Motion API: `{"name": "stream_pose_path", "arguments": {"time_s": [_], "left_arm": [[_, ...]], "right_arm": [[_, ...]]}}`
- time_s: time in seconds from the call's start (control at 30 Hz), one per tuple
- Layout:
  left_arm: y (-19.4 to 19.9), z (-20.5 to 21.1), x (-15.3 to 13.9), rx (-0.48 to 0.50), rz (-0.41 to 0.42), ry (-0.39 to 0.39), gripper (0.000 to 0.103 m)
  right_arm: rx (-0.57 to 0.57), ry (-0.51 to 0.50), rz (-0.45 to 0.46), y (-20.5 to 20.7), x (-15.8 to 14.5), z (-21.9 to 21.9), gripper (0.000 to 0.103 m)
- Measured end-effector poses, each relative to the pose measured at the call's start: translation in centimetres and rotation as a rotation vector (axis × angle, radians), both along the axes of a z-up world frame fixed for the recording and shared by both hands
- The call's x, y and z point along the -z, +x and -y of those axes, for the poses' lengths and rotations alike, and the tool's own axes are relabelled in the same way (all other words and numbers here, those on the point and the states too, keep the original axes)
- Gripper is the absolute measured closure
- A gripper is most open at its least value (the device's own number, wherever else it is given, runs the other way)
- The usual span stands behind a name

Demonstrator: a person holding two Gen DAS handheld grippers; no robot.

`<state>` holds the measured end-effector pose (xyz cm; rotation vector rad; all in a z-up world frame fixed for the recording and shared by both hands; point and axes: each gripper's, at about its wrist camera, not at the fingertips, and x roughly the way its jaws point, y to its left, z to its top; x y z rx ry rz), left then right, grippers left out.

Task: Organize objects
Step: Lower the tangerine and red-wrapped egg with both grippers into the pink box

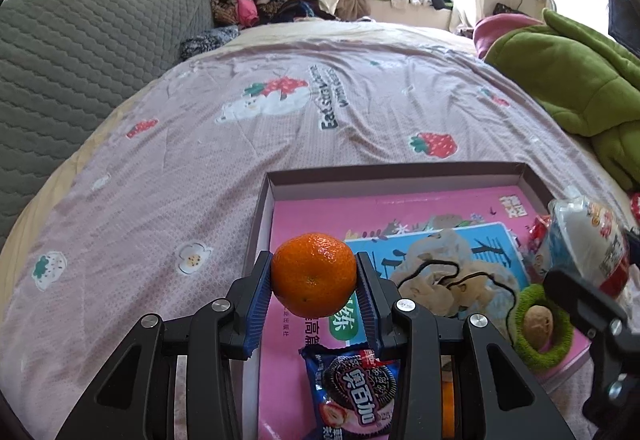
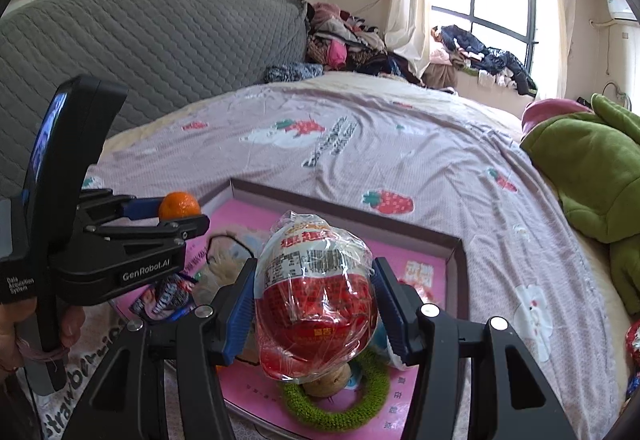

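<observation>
With the left gripper (image 1: 314, 276) pinching the mandarin (image 1: 314, 274) and the right gripper (image 2: 316, 300) clamped on the wrapped cup (image 2: 316, 292), both above the tray (image 1: 400, 170), each should release low over bare floor beneath its jaws.

Count: 1 mandarin (image 1: 314, 274), 1 wrapped noodle cup (image 2: 316, 292), 1 Oreo pack (image 1: 354, 392), 1 green ring (image 1: 540, 328), 1 tray (image 1: 400, 176), 2 grippers.
</observation>
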<state>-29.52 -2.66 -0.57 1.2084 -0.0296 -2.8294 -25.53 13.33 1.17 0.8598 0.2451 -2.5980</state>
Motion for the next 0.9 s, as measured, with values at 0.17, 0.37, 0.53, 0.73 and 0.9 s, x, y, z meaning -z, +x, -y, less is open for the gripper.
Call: {"name": "stream_pose_path", "arguments": {"time_s": [0.17,0.37,0.53,0.73,0.9], "left_arm": [[-0.4,-0.1,0.8,0.003,0.018,0.000,0.062],[-1.1,-0.3,1.8,0.013,0.053,-0.001,0.062],[-1.8,-0.2,2.9,0.013,0.101,0.003,0.061],[-2.3,-0.1,4.1,0.012,0.139,0.012,0.061],[-2.5,-0.2,4.2,0.024,0.147,0.009,0.061]], "right_arm": [[-0.003,0.016,0.031,-0.3,1.4,0.3,0.047],[0.008,0.033,0.061,-0.6,2.5,0.4,0.047],[0.014,0.058,0.086,-0.9,3.4,0.6,0.047],[0.024,0.069,0.101,-1.2,3.9,0.6,0.047],[0.036,0.086,0.117,-1.3,4.3,0.7,0.047]]}}
